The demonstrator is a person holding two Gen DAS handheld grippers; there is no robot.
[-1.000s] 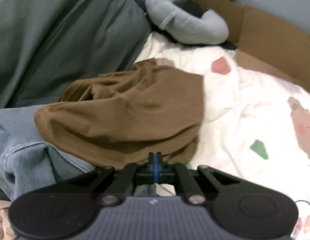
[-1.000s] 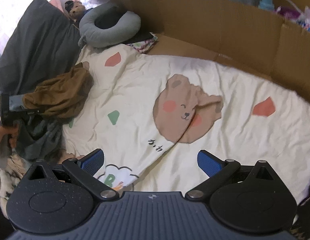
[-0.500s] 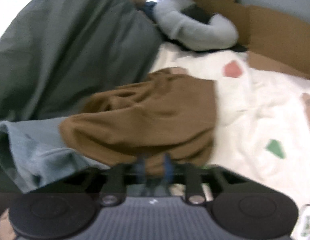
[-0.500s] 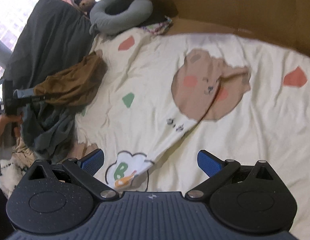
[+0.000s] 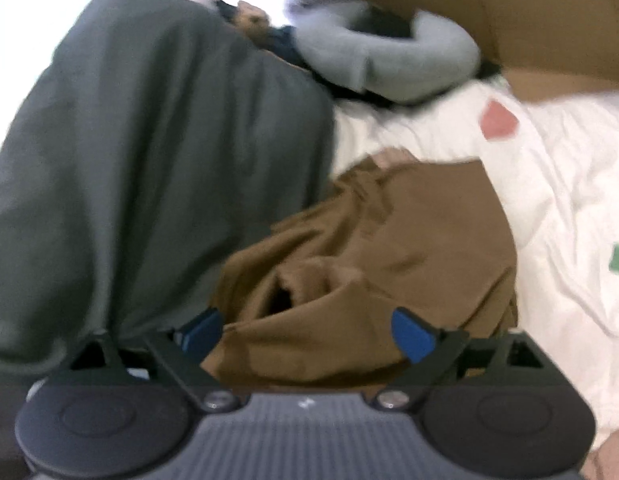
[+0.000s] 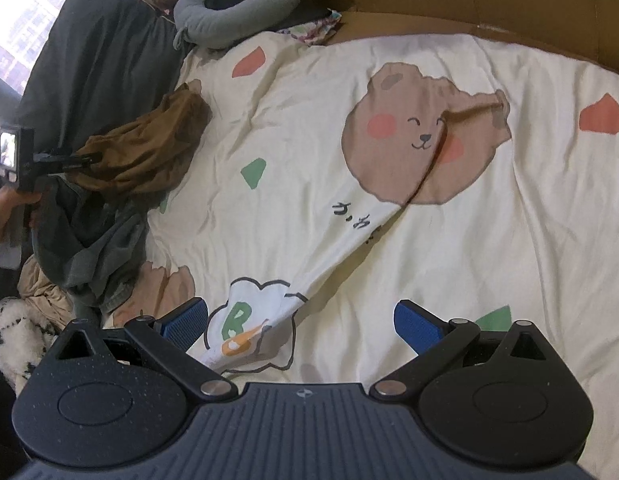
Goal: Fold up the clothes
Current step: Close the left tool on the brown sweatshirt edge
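Mostly soft, crumpled brown garment (image 5: pixel 389 248).

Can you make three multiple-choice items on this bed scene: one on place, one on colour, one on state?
1. The brown garment lies: A) on the bear print B) at the bedspread's left edge by the dark duvet C) in the cardboard box
2. The neck pillow is: A) grey B) red C) yellow
3. The right claw is: A) shut on cloth B) open, nothing held C) out of view

Key: 1 B, it sits beside the duvet, clear of the bear print; 2 A, plainly grey; 3 B, blue pads apart over the bedspread.
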